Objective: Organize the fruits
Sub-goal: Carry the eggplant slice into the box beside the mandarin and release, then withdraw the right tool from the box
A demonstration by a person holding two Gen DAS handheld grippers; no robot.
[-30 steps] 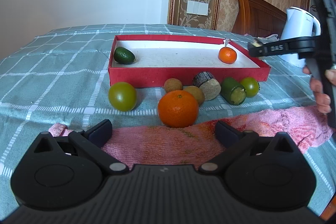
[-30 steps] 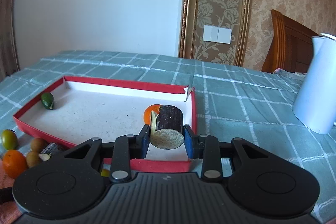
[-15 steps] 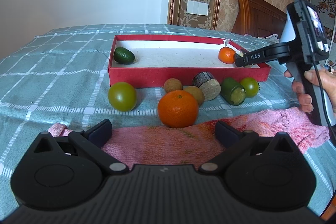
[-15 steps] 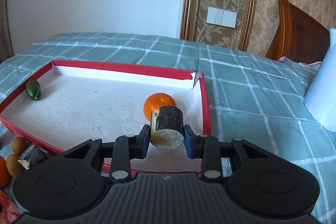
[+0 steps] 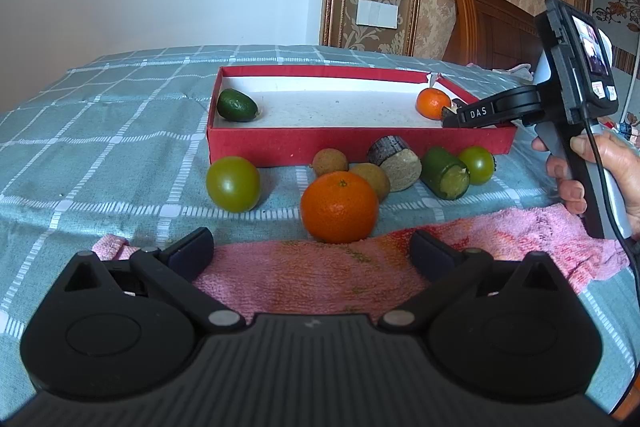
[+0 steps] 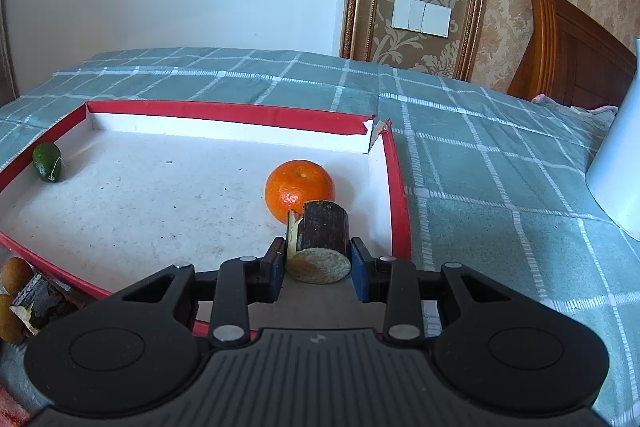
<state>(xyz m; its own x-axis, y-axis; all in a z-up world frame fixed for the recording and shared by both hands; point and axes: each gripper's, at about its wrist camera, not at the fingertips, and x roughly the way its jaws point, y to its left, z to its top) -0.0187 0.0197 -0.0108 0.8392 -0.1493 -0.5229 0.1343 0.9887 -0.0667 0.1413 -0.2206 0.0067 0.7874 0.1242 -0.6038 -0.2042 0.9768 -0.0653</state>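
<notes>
A bedroom with patterned wallpaper; a teal checked bedspread [image 5: 120,131] carries a red tray [image 5: 360,143]. From the left wrist, we see the left gripper [image 5: 310,249] hovering open over a pink towel [image 5: 320,275], nothing between its fingers. In front of the tray lie a large orange [image 5: 339,207], a green tomato [image 5: 233,183] and a dark cut chunk [image 5: 394,161]. A hand [image 5: 600,167] holds the right gripper [image 5: 450,115] over the tray's right end.

From the right wrist, we see the right gripper [image 6: 318,263] clamped on a dark-skinned cut piece [image 6: 320,247], just in front of a small orange [image 6: 299,189] inside the tray [image 6: 394,187]. A green fruit [image 6: 48,161] rests at the tray's far left.
</notes>
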